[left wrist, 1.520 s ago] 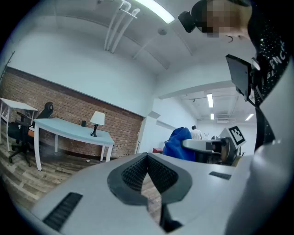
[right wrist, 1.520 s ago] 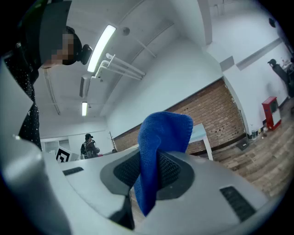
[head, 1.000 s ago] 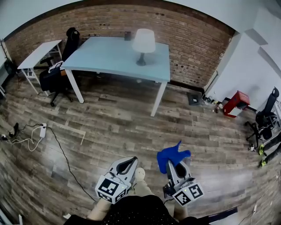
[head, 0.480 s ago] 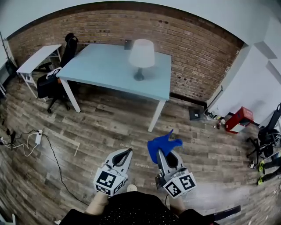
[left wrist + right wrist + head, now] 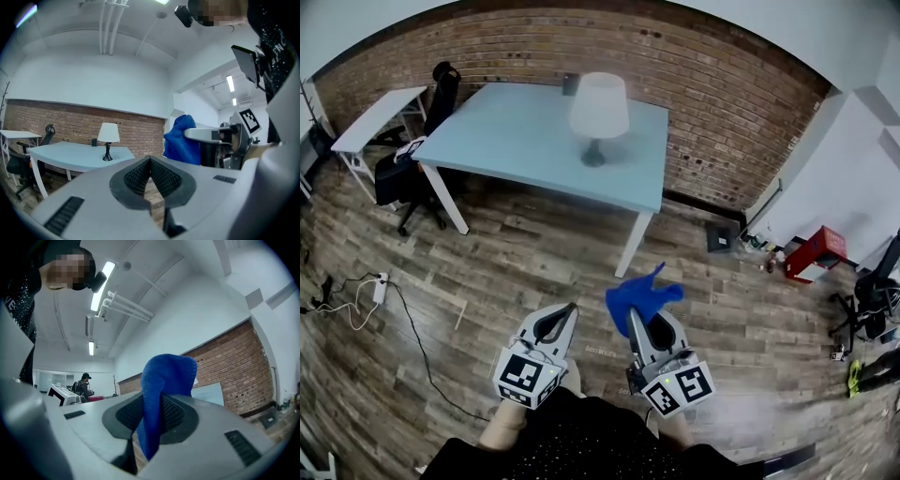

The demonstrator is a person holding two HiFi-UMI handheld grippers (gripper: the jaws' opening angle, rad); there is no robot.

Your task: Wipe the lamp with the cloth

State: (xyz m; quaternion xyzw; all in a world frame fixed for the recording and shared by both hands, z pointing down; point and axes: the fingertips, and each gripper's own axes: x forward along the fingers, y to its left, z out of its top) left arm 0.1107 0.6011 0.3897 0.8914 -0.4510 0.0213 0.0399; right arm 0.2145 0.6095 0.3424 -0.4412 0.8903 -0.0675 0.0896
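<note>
Right gripper (image 5: 151, 416) had its two jaws closed on the one blue cloth (image 5: 165, 380), which was pinched between the ribbed pads, with a fold standing up above them and a tail hanging below. Left gripper (image 5: 150, 161) had its jaws pressed together at the tips with nothing between them. Both grippers were held low and near, side by side over the wooden floor (image 5: 516, 262), the left one just to the left of the cloth. Each of the two carried one cube (image 5: 679, 389) printed with black-and-white square markers.

One lamp (image 5: 598, 111), with a white shade on a dark stem and base, stood far ahead on the single pale blue table (image 5: 516, 150), well apart from the cloth. One small dark object (image 5: 570, 84) sat at the table's far edge, just left of the lamp. Behind ran a brick wall (image 5: 722, 103).

Far left stood one white table (image 5: 370, 117) and two black office chairs (image 5: 398, 178). One power strip (image 5: 380, 286) with cables lay on the floor at the left, and one red box (image 5: 816, 253) stood at the right.
</note>
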